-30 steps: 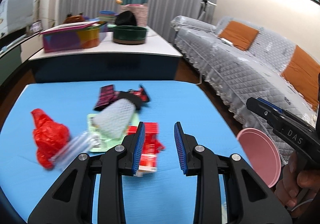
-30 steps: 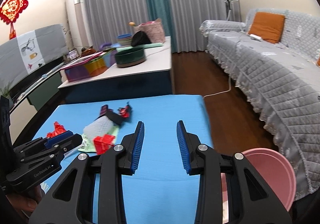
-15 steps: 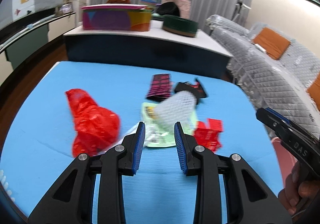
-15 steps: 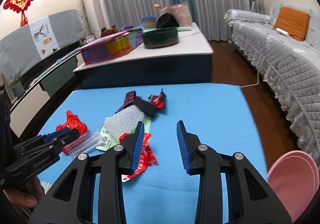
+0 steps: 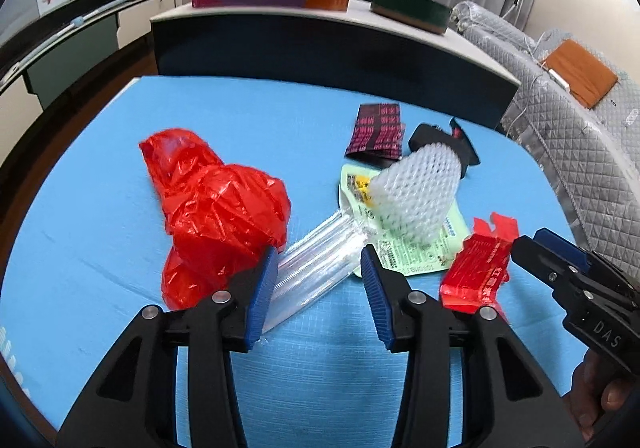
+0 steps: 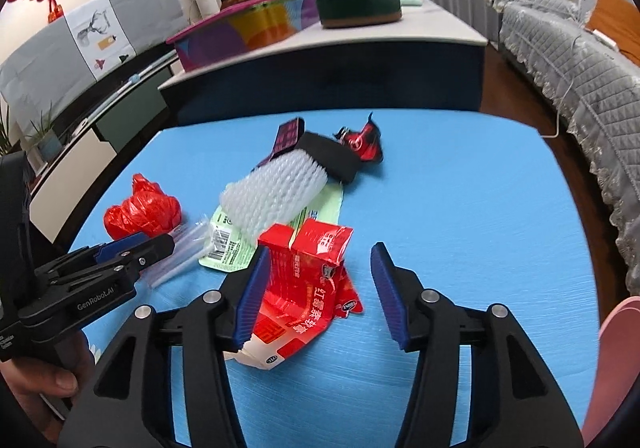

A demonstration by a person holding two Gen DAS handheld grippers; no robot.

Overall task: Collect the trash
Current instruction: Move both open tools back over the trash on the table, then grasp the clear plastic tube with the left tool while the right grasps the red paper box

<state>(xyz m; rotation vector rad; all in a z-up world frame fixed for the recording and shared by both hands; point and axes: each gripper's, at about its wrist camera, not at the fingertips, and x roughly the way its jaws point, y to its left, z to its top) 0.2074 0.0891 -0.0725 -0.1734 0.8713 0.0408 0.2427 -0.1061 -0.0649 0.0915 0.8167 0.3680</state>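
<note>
Left wrist view: your left gripper (image 5: pixel 320 288) is opening, nothing pinched yet; the clear ribbed plastic sleeve (image 5: pixel 316 260) lies between the jaws on the blue table cover (image 5: pixel 80 248), its far end tucked under the pale green printed pouch (image 5: pixel 404 248). The crumpled red plastic bag (image 5: pixel 216 216) sits just beside the left jaw. Risk: close now and you may snag the bag too, or drag the pouch and the white foam net sleeve (image 5: pixel 416 196) along. The dark patterned wrapper (image 5: pixel 378 130) and a black item behind the net are partly blocked.

Right wrist view: your right gripper (image 6: pixel 316 284) is also opening, not clamped; the flattened red printed carton (image 6: pixel 304 288) stands between the jaws, against the left pad. Risk: the crushed carton could fold or slide out sideways. The pink round bin (image 6: pixel 616 360) is cut off at the frame edge, so drop spot is hard to judge. Far items are blurred.
</note>
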